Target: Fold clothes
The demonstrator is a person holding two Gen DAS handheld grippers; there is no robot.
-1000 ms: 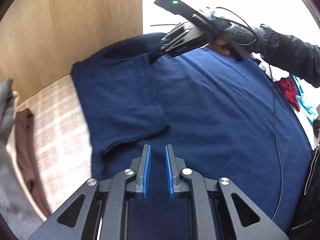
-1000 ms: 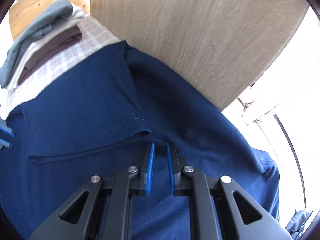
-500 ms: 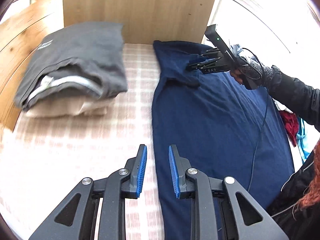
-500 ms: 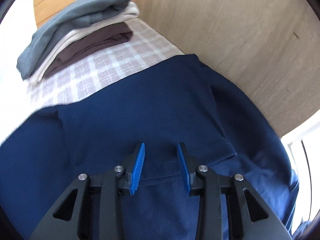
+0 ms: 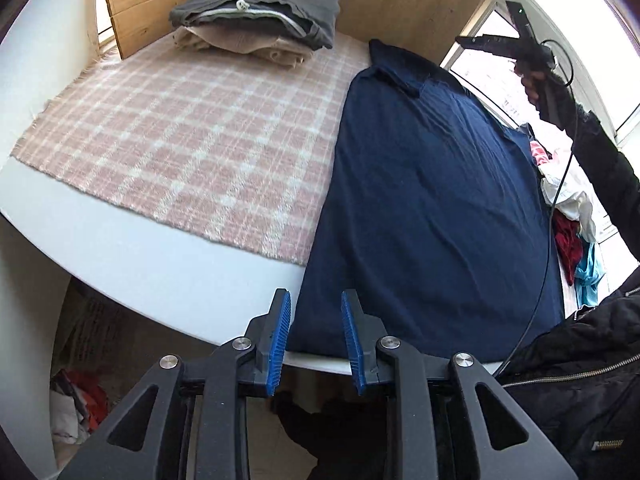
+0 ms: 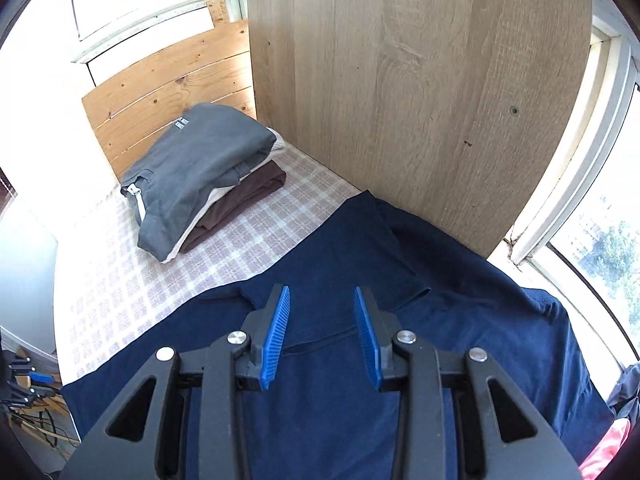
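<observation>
Two grippers work over one navy T-shirt [image 5: 432, 200], by far the largest thing on the white table [image 5: 132, 256]; it lies flat along the table's 3 o'clock half in the left wrist view, hem at the near edge around 6 o'clock and collar end toward 12, up against the upright wooden panel [image 6: 400, 80]. One sleeve is already turned in over the body, visible in the right wrist view as a flap ending just ahead of the jaws, which suggests the side folds are under way and the lengthwise fold is still to come.

Beneath it a pink checked cloth [image 5: 192, 140] covers the tabletop, probably as a clean working surface. At 11 o'clock sits a stack of folded clothes [image 5: 256, 24], grey piece on top, pale and brown ones under it, parked well apart from the shirt so the folding area is free.

Unfolded garments [image 5: 568, 216], red, white and turquoise, wait at 3 o'clock beyond the shirt.

Left gripper [image 5: 314, 340] hangs at the hem corner near 6 o'clock, jaws opening, partly apart, gripping nothing; the hem lies below the gap. That spot fits a coming pinch of the bottom edge.

Right gripper [image 6: 322, 336], raised above the folded sleeve, has its jaws partly apart and empty; in the left wrist view it sits high at 2 o'clock.
</observation>
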